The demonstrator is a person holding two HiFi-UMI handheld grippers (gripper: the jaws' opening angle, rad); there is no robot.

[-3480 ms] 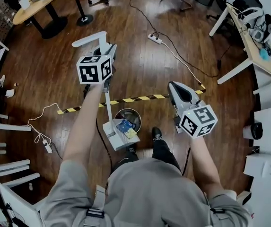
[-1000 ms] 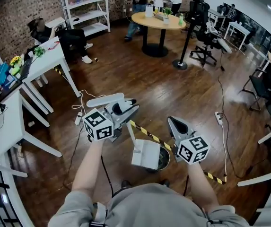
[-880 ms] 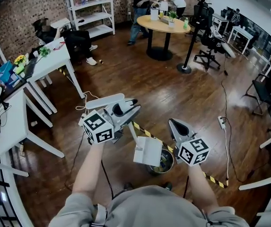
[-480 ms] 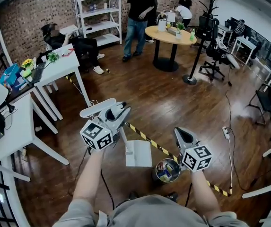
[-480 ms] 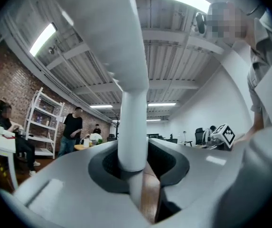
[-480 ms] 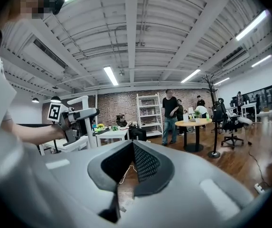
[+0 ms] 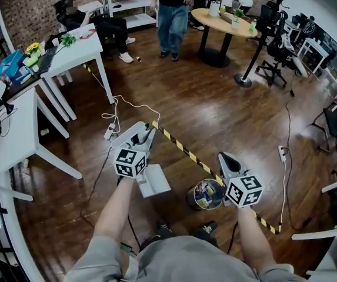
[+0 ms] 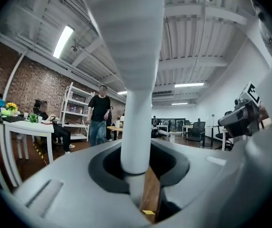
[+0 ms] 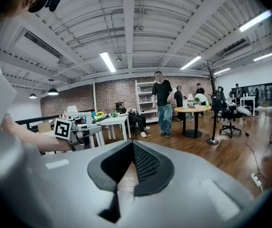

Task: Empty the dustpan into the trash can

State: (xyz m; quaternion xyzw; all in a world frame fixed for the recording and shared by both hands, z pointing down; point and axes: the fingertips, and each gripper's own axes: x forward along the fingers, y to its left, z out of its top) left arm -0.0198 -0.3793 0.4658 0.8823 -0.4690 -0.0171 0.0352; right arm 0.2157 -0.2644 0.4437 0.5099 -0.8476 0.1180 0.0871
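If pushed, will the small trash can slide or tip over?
The trash can looks small and shiny-walled, so probably light. On the glossy wood floor it would likely slide; seen from above, tipping cannot be excluded.

The left gripper fills the lower frame, with its jaws closed on a white dustpan handle that rises through the middle to the top edge. At centre left a person stands before a white shelf and a brick wall. The right gripper shows at the right edge.
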